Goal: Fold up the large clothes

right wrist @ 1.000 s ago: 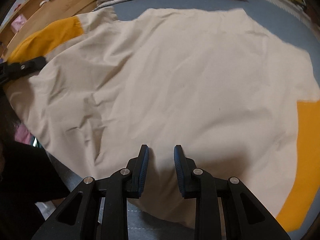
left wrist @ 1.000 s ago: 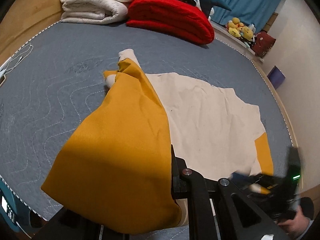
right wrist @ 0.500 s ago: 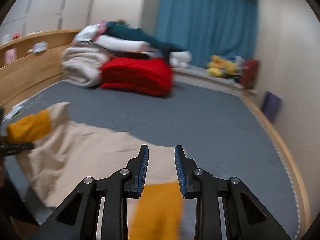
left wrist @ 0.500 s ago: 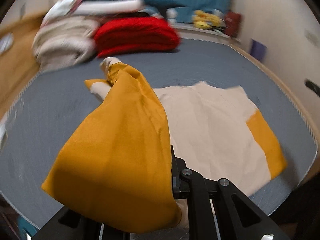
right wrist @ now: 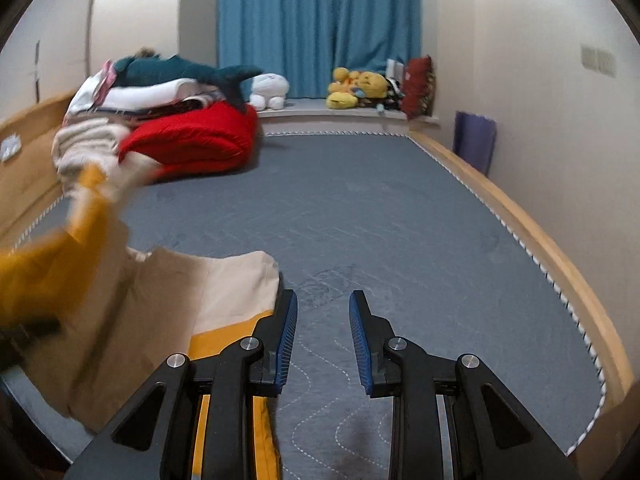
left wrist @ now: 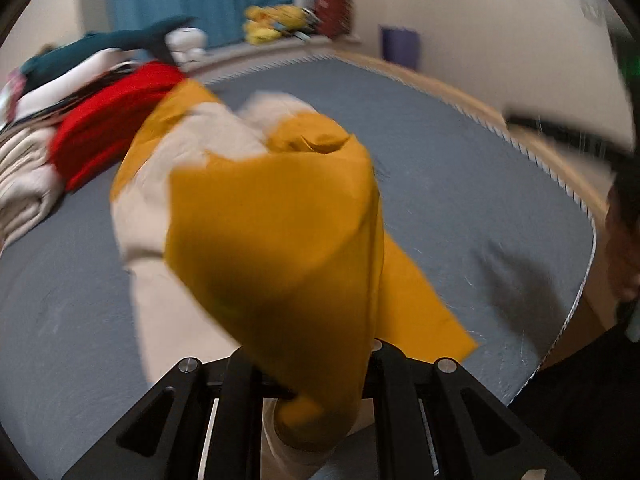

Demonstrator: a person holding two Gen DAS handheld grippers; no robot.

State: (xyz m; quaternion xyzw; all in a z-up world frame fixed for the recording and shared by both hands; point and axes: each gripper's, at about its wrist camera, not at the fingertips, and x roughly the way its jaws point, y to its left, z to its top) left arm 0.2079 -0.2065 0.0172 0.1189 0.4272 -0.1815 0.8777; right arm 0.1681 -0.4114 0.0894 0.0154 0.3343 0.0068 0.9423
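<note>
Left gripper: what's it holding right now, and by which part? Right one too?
Left gripper grips the garment's mustard sleeve end. Right gripper holds nothing, jaws apart.

The left gripper [left wrist: 316, 380] was clamped on the mustard-yellow and cream cotton garment [left wrist: 276, 240], whose bunched yellow cloth hid the fingertips. The garment hung above the grey quilted bed cover [left wrist: 460, 184]. Beyond the garment, to its left, lay a folded red blanket [left wrist: 108, 120] beside cream bedding [left wrist: 24, 176]. A dark-sleeved person [left wrist: 592, 392] stood right of the garment.
</note>
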